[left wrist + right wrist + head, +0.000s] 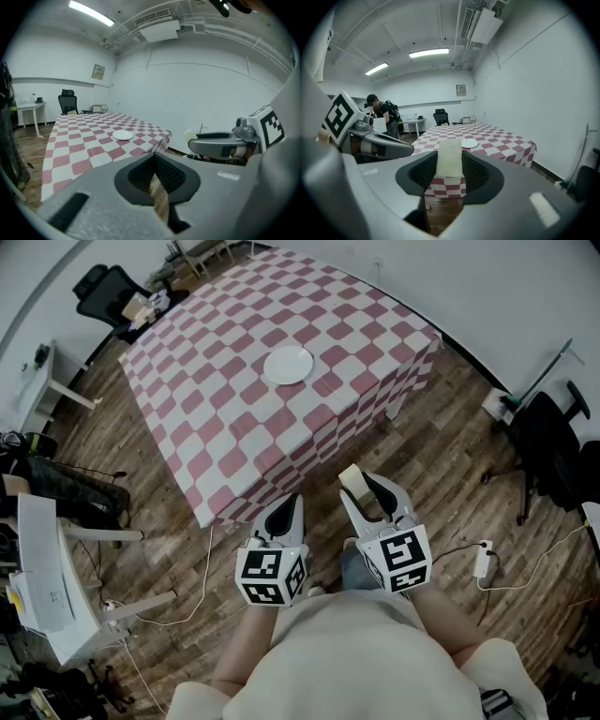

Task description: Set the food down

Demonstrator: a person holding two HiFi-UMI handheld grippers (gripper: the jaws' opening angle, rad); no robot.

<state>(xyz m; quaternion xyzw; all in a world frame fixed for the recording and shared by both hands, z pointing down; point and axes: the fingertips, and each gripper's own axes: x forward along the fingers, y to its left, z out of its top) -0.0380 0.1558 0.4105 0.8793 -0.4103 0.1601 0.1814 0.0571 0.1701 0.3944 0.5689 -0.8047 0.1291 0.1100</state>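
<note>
Both forearms come in from 6 o'clock in head view, side by side and close. The left gripper [289, 506] points to about 12 o'clock and is tipped slightly down. Its jaws are all but together, just a sliver of gap, with nothing between. The right gripper [367, 491] sits just at its 3 o'clock side and points to about 11 o'clock, also tipped slightly down. Its jaws are clamped on a pale cream rectangular food block [449, 157], which pokes past the tips.

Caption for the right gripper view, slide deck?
Right gripper holding a pale food block between its jaws, facing the checkered table and white plate.
</note>
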